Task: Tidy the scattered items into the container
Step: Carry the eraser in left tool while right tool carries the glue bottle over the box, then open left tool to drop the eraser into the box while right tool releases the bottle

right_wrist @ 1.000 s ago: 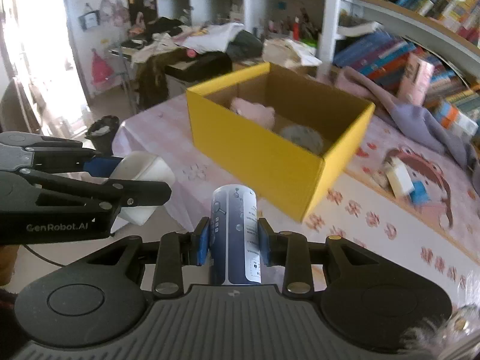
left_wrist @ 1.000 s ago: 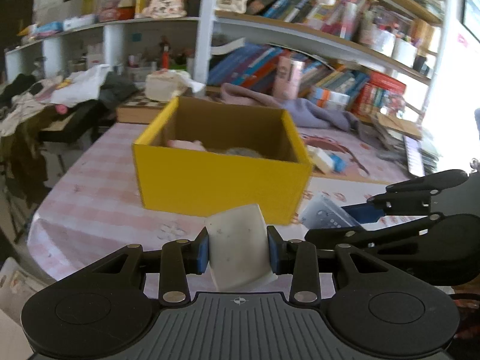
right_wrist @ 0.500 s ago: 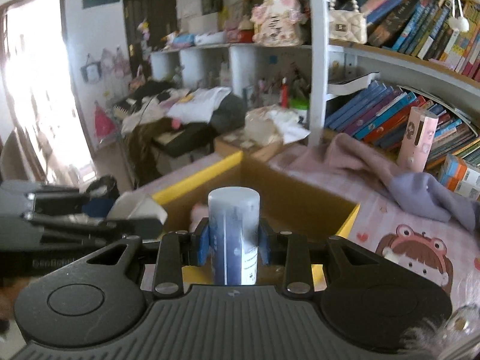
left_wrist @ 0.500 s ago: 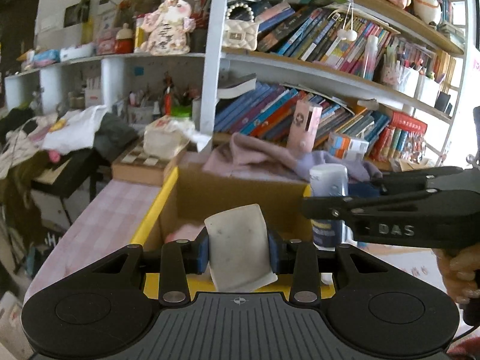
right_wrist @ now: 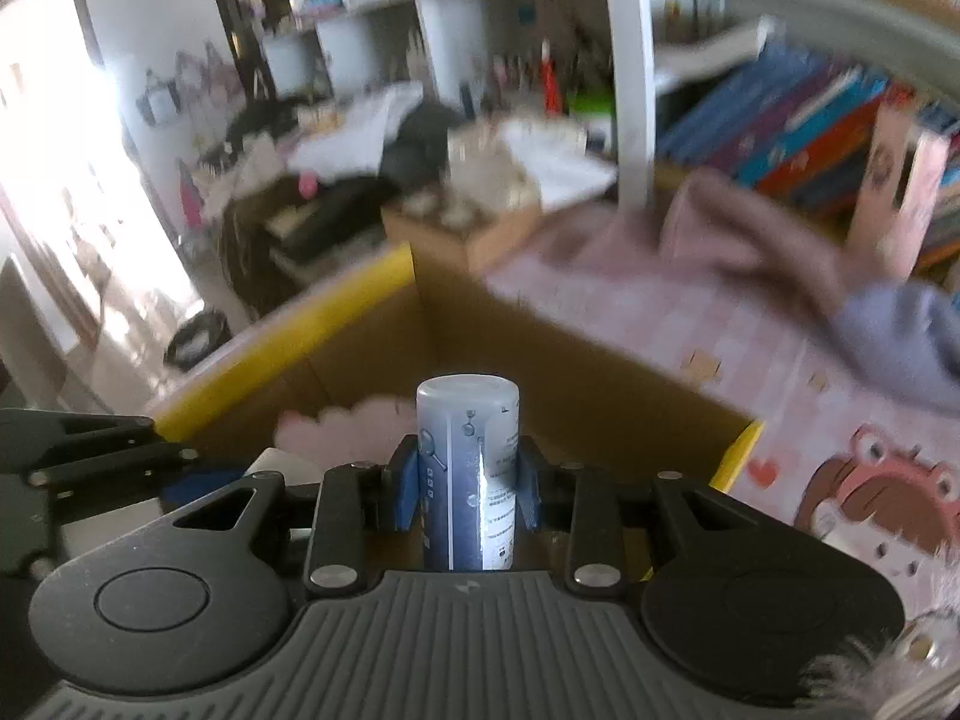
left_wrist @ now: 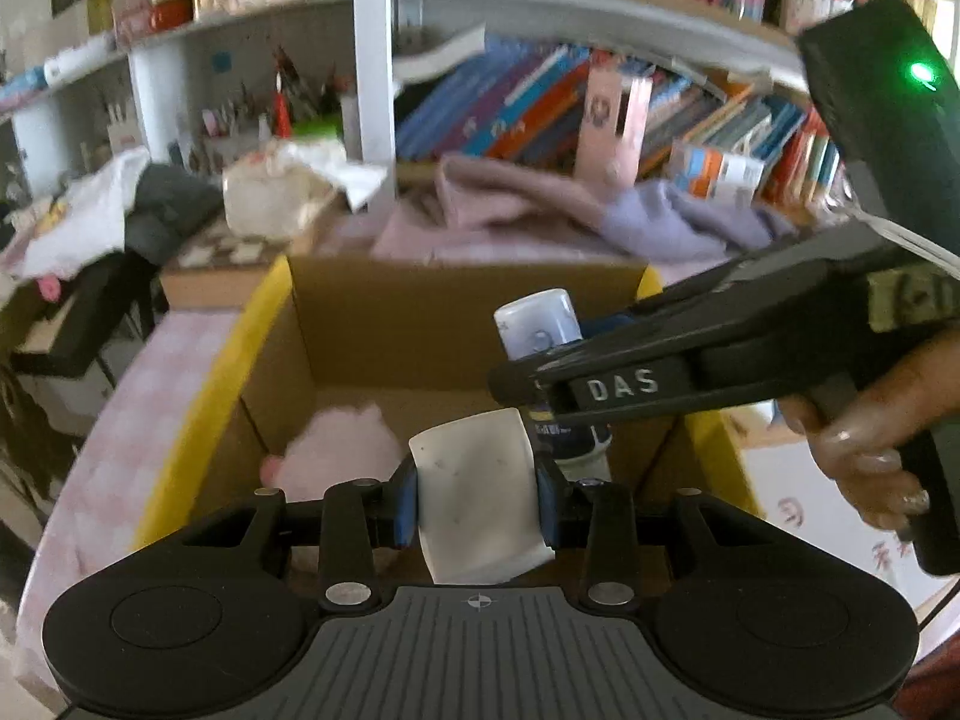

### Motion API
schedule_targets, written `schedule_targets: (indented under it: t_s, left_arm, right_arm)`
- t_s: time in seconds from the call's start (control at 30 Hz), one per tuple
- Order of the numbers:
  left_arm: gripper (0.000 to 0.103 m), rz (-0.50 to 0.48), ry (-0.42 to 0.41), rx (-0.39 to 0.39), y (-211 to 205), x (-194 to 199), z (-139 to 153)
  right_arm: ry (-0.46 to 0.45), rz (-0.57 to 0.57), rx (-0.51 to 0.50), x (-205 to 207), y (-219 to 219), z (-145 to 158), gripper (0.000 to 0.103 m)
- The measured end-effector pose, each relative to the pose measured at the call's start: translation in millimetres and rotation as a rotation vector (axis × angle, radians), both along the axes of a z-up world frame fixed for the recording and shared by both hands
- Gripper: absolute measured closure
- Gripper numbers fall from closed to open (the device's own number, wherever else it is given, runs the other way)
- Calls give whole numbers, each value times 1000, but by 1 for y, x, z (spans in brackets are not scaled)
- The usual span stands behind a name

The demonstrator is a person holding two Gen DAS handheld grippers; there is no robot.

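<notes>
We hold both loads over the box [left_wrist: 198, 402]: left gripper [left_wrist: 477, 495] clamps the pad [left_wrist: 477, 498], right gripper [right_wrist: 468, 489] clamps the bottle [right_wrist: 468, 468]. We should lower toward twelve o'clock, then release.

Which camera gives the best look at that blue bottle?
The right wrist view: the bottle stands upright, dead centre, between the right gripper's fingers, label readable as print. In the left wrist view the bottle is partly hidden behind that gripper, over the box.

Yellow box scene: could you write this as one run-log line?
left gripper: holds white pad | right gripper: holds blue bottle | both over yellow box
</notes>
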State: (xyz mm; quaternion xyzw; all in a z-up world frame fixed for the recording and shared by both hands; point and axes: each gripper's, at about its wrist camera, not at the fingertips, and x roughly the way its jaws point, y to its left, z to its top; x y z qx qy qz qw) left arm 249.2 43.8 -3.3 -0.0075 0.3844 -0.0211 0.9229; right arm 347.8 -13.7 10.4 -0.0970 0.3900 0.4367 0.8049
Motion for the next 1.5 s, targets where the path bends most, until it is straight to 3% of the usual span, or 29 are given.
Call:
schedule_targets:
  t_s: [0.27, 0.53, 0.6, 0.7, 0.83, 1.27, 1.5]
  left_arm:
    - [67, -6, 140, 38, 2, 14, -27]
    - [63, -18, 155, 33, 3, 14, -32]
    - [59, -21, 140, 36, 2, 12, -29]
    - [43, -32, 103, 67, -1, 6, -21]
    - [39, -49, 54, 104, -6, -4, -9]
    - [33, -54, -145, 109, -6, -83, 41]
    - [30, -42, -194, 86, 3, -133, 52]
  right_arm:
    - [30, 40, -90, 9, 20, -22, 73]
    - [56, 55, -122, 9, 28, -32, 72]
    - [59, 45, -97, 8, 25, -29, 61]
    - [40, 25, -59, 4, 21, -19, 50]
    - [5, -4, -21, -7, 14, -6, 49]
    - [-209, -116, 92, -84, -22, 42, 48]
    - [-282, -212, 111, -131, -58, 57, 48]
